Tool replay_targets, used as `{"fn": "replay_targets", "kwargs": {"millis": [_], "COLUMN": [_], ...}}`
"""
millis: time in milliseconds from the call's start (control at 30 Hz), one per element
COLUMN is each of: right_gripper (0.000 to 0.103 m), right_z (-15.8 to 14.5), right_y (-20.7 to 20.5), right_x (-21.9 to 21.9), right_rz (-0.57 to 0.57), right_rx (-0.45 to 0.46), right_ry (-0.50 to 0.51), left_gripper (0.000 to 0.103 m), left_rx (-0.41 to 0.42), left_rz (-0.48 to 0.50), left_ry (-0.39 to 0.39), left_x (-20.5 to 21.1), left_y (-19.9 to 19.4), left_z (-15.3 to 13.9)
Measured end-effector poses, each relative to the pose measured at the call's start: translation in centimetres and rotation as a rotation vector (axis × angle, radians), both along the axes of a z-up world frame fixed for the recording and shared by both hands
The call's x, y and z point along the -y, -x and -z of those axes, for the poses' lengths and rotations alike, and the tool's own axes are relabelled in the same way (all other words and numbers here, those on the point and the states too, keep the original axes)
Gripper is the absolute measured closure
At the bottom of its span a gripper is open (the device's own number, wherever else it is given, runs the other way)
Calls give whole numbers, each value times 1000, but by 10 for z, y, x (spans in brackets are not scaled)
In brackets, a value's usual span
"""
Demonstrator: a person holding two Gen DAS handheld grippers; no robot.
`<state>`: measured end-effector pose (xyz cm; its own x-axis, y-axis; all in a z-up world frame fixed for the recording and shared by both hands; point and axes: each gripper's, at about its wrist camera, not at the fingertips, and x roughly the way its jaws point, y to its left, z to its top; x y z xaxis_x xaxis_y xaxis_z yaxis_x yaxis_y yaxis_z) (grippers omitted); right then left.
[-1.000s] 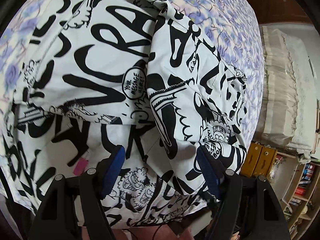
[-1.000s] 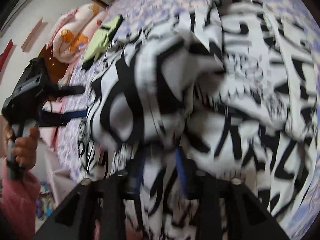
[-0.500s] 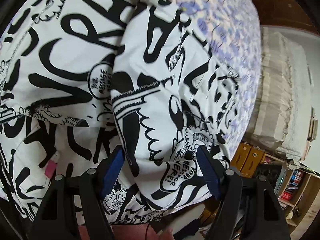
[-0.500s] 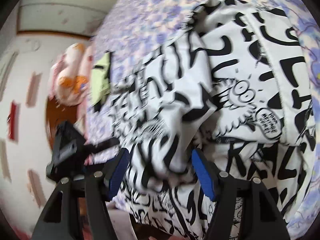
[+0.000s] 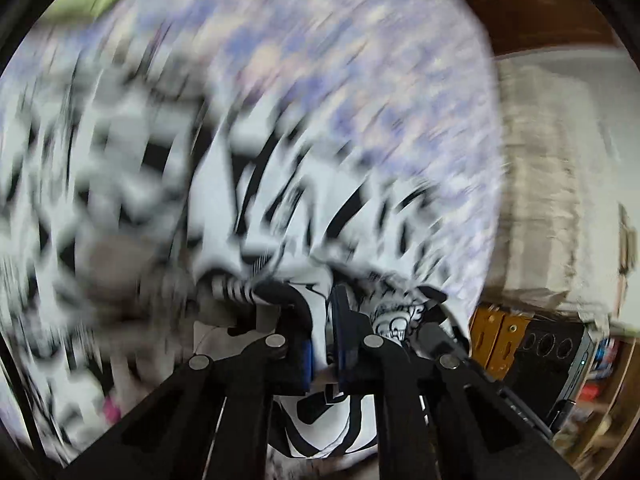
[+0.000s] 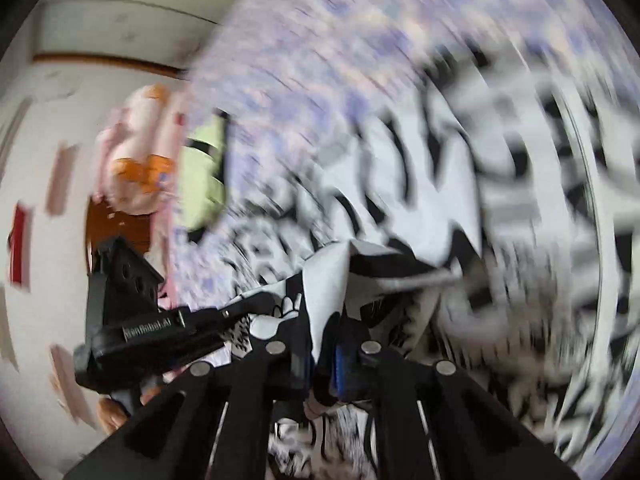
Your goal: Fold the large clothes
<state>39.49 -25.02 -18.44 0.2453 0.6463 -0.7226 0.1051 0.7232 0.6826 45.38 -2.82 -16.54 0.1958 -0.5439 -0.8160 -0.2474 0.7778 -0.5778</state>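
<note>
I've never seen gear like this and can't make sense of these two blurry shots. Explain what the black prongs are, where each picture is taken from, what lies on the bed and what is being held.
No robot here: a person carries a two-fingered clamp in each hand, each with a camera looking along its fingers. One picture comes from the left hand-held gripper, the other from the right hand-held gripper; the black prongs are their fingers. On the purple flowered bedsheet lies a white garment with black graffiti print. Both clamps have just been closing and now pinch its cloth. In the right view the left gripper shows at the side, and a pale green item lies further up the bed. The blur is fast motion.
</note>
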Motion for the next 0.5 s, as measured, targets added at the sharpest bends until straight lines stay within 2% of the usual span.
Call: {"fn": "replay_targets", "kwargs": {"millis": [133, 200, 267, 333, 500], "right_gripper": [97, 97, 97, 97, 97], "right_z": [-37, -54, -55, -36, 30], "right_y": [-24, -27, -27, -20, 25], "right_x": [-4, -8, -12, -15, -26], "right_rz": [-33, -73, -99, -125, -175], "right_rx": [253, 430, 510, 486, 306], "right_ry": [55, 82, 89, 91, 135], "left_gripper": [98, 98, 98, 98, 98], "left_rx": [259, 323, 368, 362, 247], "left_rz": [40, 80, 116, 141, 163], "left_ry": [-10, -40, -65, -74, -114], "left_x": [-5, -7, -7, -4, -4], "left_y": [-25, -23, -10, 5, 58], "left_z": [-44, -52, -48, -31, 32]}}
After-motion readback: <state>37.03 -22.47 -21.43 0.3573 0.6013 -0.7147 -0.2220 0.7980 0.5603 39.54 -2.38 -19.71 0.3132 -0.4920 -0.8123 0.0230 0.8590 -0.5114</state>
